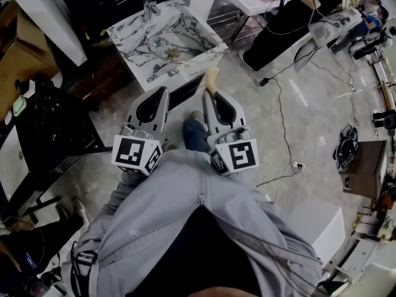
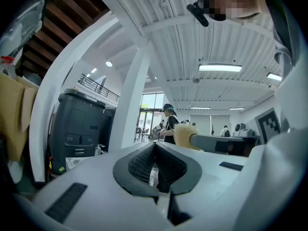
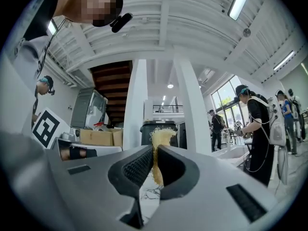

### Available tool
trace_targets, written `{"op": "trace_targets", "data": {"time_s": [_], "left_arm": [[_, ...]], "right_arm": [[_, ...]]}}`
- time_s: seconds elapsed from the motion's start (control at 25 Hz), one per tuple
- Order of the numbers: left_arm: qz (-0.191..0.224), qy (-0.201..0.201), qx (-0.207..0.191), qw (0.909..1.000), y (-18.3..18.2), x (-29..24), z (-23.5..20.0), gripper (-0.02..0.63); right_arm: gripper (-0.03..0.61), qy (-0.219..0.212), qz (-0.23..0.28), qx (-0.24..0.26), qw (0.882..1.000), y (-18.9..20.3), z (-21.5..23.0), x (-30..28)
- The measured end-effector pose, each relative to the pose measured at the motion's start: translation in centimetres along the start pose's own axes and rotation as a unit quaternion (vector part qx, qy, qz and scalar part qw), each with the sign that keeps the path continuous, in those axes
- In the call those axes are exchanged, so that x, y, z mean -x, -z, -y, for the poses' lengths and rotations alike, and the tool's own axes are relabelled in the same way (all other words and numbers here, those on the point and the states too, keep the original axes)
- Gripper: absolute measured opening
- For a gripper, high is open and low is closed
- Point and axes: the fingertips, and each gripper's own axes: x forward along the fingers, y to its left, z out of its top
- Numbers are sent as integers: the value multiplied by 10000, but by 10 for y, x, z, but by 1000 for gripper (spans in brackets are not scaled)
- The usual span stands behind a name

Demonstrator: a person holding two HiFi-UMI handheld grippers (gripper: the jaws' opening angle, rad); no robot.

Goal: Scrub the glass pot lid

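Scrubbing unstarted: pinches yellow scourer [image 3: 161, 137] in right gripper [image 3: 153, 160] jaws, presses left gripper [image 2: 155, 150] jaws together empty, short of worktop [image 1: 133, 42].

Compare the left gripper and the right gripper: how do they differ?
The left gripper is shut on nothing; the right gripper is shut on a yellow scrubber. The left gripper's tip is bare; the scrubber sticks out past the right gripper's tip. Both point toward the marble sink.

Veined marble-look counter [image 1: 128, 37], coarse fibrous scrubber [image 3: 161, 137], matt plastic right claw [image 3: 153, 151]
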Motion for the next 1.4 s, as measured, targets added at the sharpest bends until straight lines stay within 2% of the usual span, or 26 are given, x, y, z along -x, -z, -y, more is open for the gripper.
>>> {"op": "trace_targets", "data": {"time_s": [0.28, 0.44, 0.68, 0.92, 1.08, 1.4], "left_arm": [[291, -720, -8, 9970, -18, 6, -55, 15], [383, -1190, 7, 9922, -16, -16, -90, 15], [380, -1422, 171, 9890, -13, -106, -120, 15], [87, -1858, 248, 9822, 1, -188, -137, 15], [-23, -2286, 364, 9728, 11, -224, -153, 15], [47, -3110, 427, 9494, 22, -279, -173, 15]], "right_arm": [[46, -920, 181, 239, 9953, -9, -25, -70], [46, -1360, 365, 272, 9897, -11, -17, -114], [46, -1545, 215, 384, 9870, 0, 59, -183], [46, -2156, -109, 152, 9763, 22, 123, -256], [46, -2569, -190, 52, 9662, 35, 150, -294], [46, -3303, -264, -37, 9435, 47, 196, -341]]}}
